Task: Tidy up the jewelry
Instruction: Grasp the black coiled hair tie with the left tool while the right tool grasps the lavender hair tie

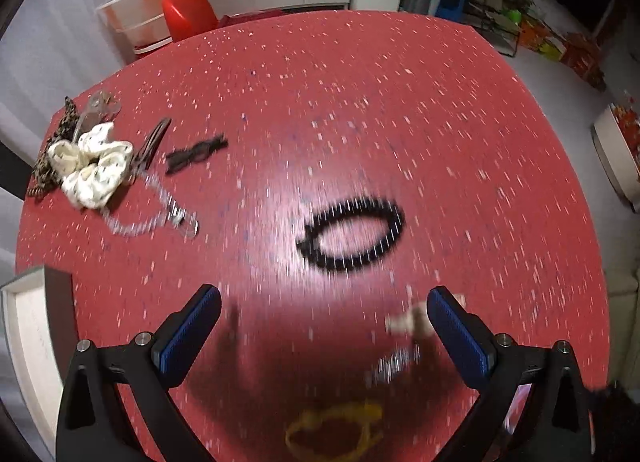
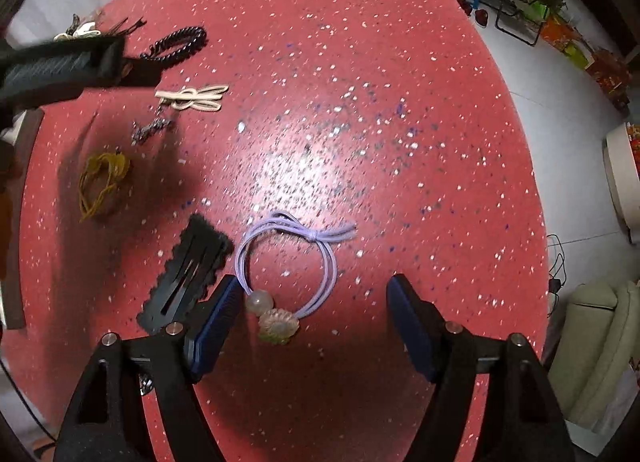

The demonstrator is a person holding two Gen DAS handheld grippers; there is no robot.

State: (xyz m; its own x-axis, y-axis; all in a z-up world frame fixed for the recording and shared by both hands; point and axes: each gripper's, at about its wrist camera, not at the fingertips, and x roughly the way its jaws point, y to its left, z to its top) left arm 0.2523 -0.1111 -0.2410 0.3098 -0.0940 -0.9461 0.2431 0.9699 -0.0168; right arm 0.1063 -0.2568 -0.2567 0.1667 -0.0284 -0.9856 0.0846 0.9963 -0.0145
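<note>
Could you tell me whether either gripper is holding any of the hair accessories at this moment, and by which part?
Nothing is held. The left gripper and the right gripper both have open jaws above the red table.

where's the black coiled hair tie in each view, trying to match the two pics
Left wrist: black coiled hair tie lies centre frame, ahead of the open left gripper, blurred.
Right wrist: it is upper left, beside the dark arm of the other gripper.
Shared landmark: the yellow hair tie on the red speckled table.
</note>
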